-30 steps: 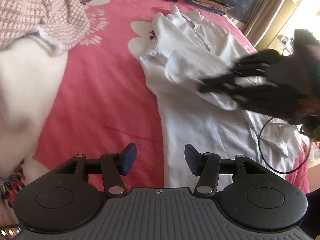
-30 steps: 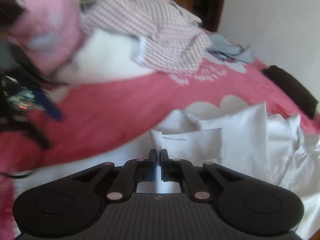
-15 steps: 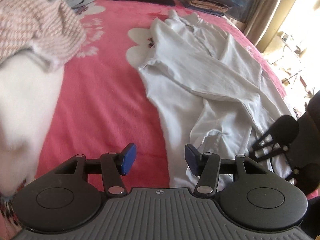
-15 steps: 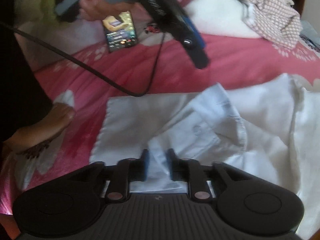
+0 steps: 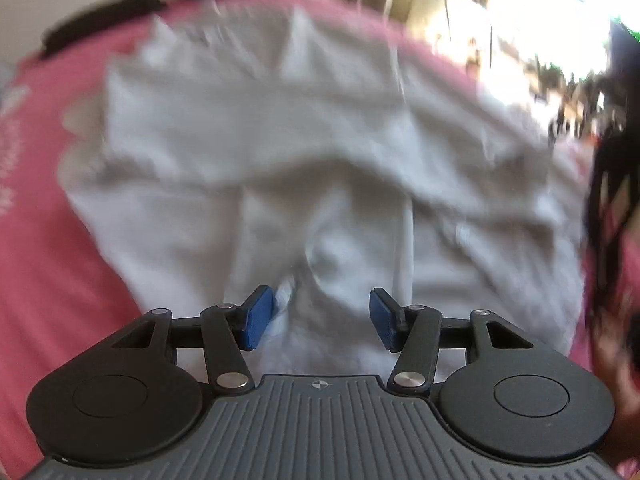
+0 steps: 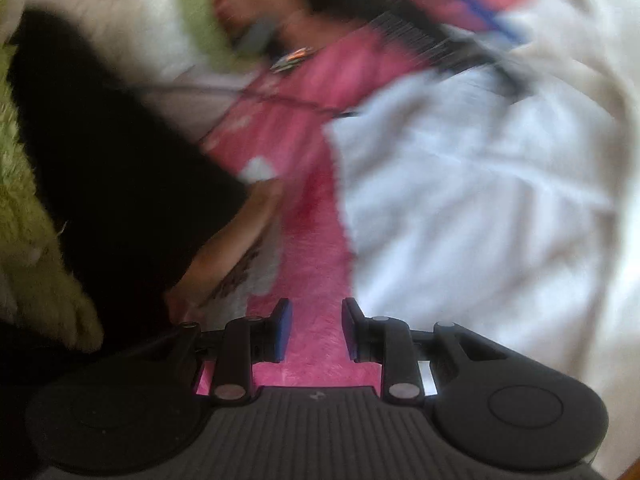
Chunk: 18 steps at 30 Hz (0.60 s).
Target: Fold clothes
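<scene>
A white long-sleeved shirt [image 5: 320,160] lies spread on the pink bedspread [image 5: 48,240] and fills the blurred left wrist view. My left gripper [image 5: 320,316] hangs close over its lower part, open, with a wrinkle of cloth below the gap and neither blue pad pressing on it. In the right wrist view the shirt [image 6: 480,200] takes up the right half. My right gripper [image 6: 316,330] is partly open over bare bedspread [image 6: 316,272], just left of the shirt's edge, with nothing between its fingers.
A person's bare foot [image 6: 240,240] and black trouser leg [image 6: 100,152] rest on the bed left of my right gripper. A fluffy green cloth [image 6: 32,232] lies at the far left. A dark blurred shape [image 5: 612,200] crosses the left view's right edge.
My right gripper has opened, let go of the shirt sleeve and swung left onto the bare bedspread. My left gripper has swung right and down over the shirt, still open.
</scene>
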### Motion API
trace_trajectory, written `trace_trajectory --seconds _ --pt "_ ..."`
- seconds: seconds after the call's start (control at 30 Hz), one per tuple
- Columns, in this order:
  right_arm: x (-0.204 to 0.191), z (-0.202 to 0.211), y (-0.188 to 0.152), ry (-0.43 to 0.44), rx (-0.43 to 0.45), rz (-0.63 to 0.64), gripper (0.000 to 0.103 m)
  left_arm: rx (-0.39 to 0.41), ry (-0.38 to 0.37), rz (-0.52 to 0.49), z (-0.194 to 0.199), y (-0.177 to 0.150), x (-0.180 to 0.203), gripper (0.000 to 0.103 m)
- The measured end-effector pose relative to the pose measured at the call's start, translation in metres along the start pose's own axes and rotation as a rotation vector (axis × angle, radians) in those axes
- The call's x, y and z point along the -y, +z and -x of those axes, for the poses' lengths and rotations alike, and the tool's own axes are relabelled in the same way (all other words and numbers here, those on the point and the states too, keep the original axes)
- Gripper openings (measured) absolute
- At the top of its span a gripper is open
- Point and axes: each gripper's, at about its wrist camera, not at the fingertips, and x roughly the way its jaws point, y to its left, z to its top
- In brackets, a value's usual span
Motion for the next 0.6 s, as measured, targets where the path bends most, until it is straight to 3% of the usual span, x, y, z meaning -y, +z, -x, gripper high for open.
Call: trace_trajectory --seconds 0.07,0.2,0.4,0.5,0.6 --pt "0.019 0.024 -0.01 -0.083 0.114 -0.128 0.029 0.013 0.016 -0.003 0.009 0.001 -0.003 0.053" --pt "0.062 0.093 -0.024 -0.239 0.399 -0.37 0.029 0.043 -0.04 0.155 0.053 0.017 -0.042 0.055" --pt "0.119 0.198 -0.029 -0.327 0.72 -0.631 0.035 0.033 0.047 0.323 0.109 0.06 -0.108 0.055" --pt "0.135 0.228 -0.017 -0.363 0.796 -0.66 0.039 0.092 0.085 0.413 0.123 0.091 -0.141 0.056" --pt "0.158 0.245 0.006 -0.471 0.784 -0.655 0.046 0.191 0.16 0.427 0.11 0.126 -0.166 0.057"
